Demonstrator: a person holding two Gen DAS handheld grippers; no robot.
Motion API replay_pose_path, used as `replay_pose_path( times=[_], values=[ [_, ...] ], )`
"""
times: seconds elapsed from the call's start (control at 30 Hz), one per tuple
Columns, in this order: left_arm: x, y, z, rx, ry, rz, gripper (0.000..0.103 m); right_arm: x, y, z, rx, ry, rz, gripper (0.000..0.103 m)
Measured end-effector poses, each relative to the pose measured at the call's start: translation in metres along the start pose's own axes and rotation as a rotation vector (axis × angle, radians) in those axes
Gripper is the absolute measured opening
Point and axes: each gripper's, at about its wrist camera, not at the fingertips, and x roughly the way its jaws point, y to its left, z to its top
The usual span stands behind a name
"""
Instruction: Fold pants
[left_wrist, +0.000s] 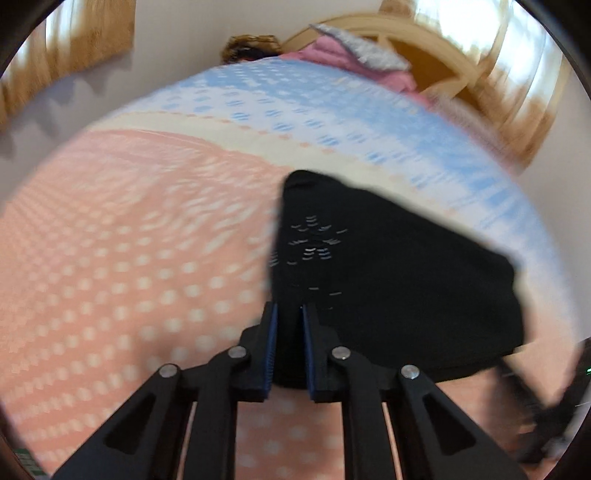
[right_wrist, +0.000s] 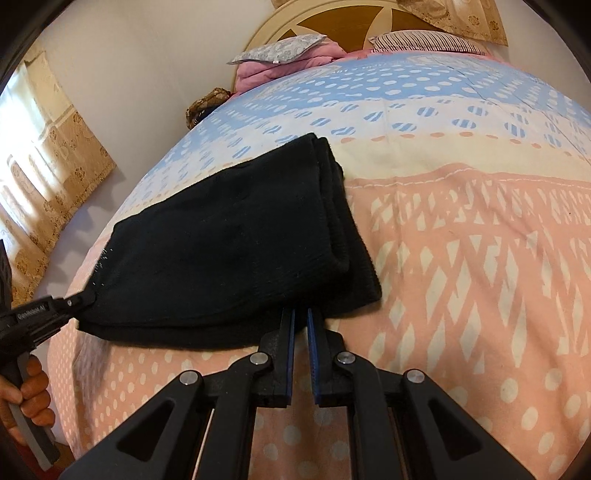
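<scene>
Black folded pants (right_wrist: 221, 251) lie across a pink, cream and blue dotted bedspread (right_wrist: 480, 258), folded edge to the right. My left gripper (left_wrist: 289, 314) is shut on the pants (left_wrist: 388, 258) at their near left corner, black cloth pinched between its blue pads. The right wrist view shows that same left gripper (right_wrist: 90, 295) at the left, clamped on the corner. My right gripper (right_wrist: 301, 314) is shut on the pants' near edge, toward the right end, with dark cloth between its fingertips. The left wrist view is motion-blurred.
Pillows (right_wrist: 280, 48) and a pink blanket (right_wrist: 258, 74) are piled at the wooden headboard (right_wrist: 332, 22). A white wall and patterned curtains (right_wrist: 55, 155) run along the bed's left side. A person's hand (right_wrist: 29, 384) holds the left gripper's handle. Bare bedspread lies to the right.
</scene>
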Motion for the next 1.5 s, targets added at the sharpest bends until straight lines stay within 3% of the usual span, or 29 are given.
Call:
replay_pose_path(
  times=[0.07,0.2,0.33,0.4,0.47,0.93,1.0,1.07,1.13,1.37,1.5],
  values=[
    [0.009,0.004,-0.006,0.01,-0.011,0.027,0.027,0.001,0.001,0.0,-0.006,-0.002,-0.005,0.008],
    [0.0,0.004,-0.01,0.062,-0.056,0.147,0.059,0.001,0.004,0.0,-0.024,-0.006,-0.025,0.008],
    [-0.016,0.006,-0.017,0.093,-0.093,0.215,0.065,0.001,0.008,-0.001,-0.051,-0.004,-0.057,0.008],
    [-0.027,0.001,-0.024,0.145,-0.131,0.264,0.075,-0.001,0.011,-0.001,-0.06,0.001,-0.069,0.008],
    [-0.033,-0.006,-0.03,0.167,-0.156,0.264,0.079,-0.009,0.01,-0.003,-0.034,0.004,-0.061,0.008],
    [-0.046,-0.037,-0.069,0.179,-0.134,0.128,0.079,-0.064,0.018,-0.041,0.086,-0.057,0.021,0.013],
    [-0.05,-0.041,-0.074,0.188,-0.135,0.114,0.079,-0.068,0.017,-0.049,0.111,-0.066,0.029,0.019],
    [-0.052,-0.045,-0.078,0.198,-0.139,0.108,0.079,-0.073,0.018,-0.057,0.128,-0.086,0.038,0.036],
    [-0.05,-0.048,-0.081,0.203,-0.138,0.113,0.079,-0.077,0.023,-0.061,0.111,-0.109,0.017,0.043],
    [-0.048,-0.052,-0.083,0.211,-0.131,0.107,0.079,-0.087,0.027,-0.057,0.043,-0.137,-0.01,0.043],
    [-0.043,-0.043,-0.076,0.179,-0.119,0.099,0.083,-0.09,0.014,-0.047,0.069,-0.156,0.004,0.043]
  ],
)
